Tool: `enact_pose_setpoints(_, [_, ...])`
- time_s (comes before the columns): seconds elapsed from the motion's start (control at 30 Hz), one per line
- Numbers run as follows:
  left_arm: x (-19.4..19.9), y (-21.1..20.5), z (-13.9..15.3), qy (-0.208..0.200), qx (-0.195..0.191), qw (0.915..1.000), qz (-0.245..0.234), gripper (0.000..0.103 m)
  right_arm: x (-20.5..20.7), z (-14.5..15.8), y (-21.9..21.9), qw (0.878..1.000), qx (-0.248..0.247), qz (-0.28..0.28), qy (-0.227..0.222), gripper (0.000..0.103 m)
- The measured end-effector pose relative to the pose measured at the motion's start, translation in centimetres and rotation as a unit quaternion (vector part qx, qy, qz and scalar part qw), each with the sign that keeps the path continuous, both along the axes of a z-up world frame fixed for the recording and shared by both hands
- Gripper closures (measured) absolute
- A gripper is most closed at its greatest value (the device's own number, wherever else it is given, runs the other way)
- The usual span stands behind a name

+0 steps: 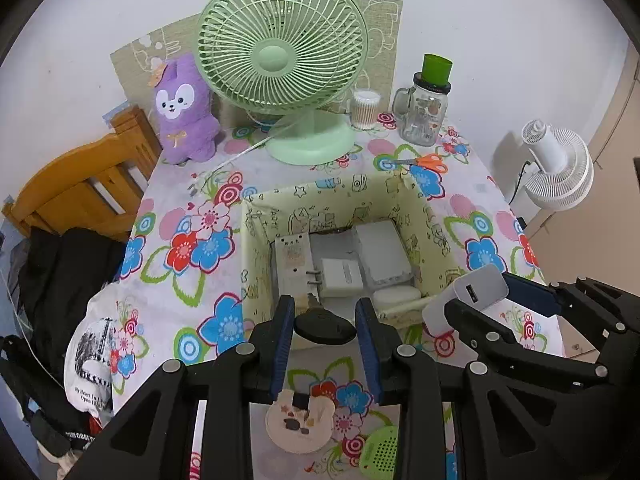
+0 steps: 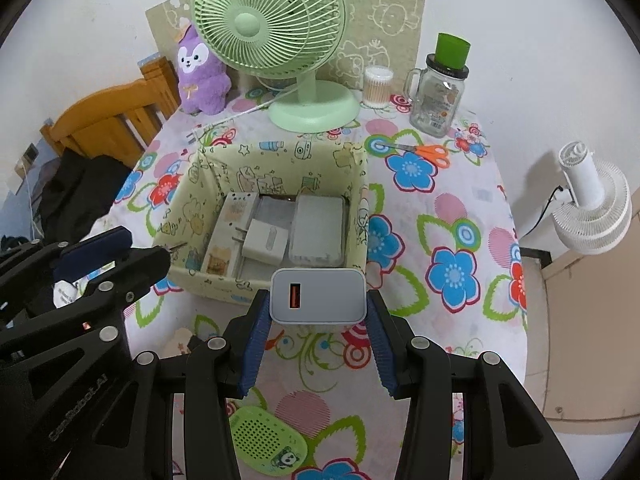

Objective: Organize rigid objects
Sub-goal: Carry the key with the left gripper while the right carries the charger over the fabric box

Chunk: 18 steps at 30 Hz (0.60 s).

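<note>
left gripper [image 1: 325, 312]: jaws drawn in on a small black oval object [image 1: 325, 326], held crosswise between the blue pads just short of the near wall of the box
right gripper [image 2: 318, 308]: jaws clamped on a grey-white USB charger [image 2: 319, 296], its orange port facing the camera, held just over the near rim of the box
box [image 2: 352, 160]: open, yellow-green with cartoon print, standing on the flowered tablecloth [image 2: 452, 264]
inside the box: a long white power strip [image 2: 230, 232] on the left, a white plug adapter [image 2: 266, 246] beside it, a clear plastic case [image 2: 318, 228] on the right (all lying flat on the bottom)
still on the cloth: a green perforated oval piece [image 2: 268, 438] and a round cream piece with small pictures [image 1: 300, 422], both near the grippers
scissors [image 1: 426, 162]: orange handles, lying beyond the far right corner of the box
back of table: green desk fan [image 1: 282, 56], purple plush toy [image 1: 186, 112], tub of cotton swabs [image 1: 365, 109], glass mug-jar [image 1: 424, 116] with a green cup [image 1: 437, 69] on its lid
off the table: wooden chair [image 1: 80, 184] to the left, white fan [image 1: 560, 164] to the right
</note>
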<state>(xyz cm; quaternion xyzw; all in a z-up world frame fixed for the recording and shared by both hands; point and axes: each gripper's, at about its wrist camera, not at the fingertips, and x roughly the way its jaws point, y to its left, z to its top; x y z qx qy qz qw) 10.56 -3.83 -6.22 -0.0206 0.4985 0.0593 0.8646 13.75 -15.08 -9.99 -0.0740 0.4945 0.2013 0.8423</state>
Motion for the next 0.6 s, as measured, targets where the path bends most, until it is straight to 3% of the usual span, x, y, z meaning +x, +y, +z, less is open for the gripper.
enact_pose_setpoints(0.6, [4.2,1.3,-0.5,0.005,-0.012,0.9996,-0.025,0.072,3.5,1.1,0.9,1.000,0.006,-0.021,-0.004,0.053])
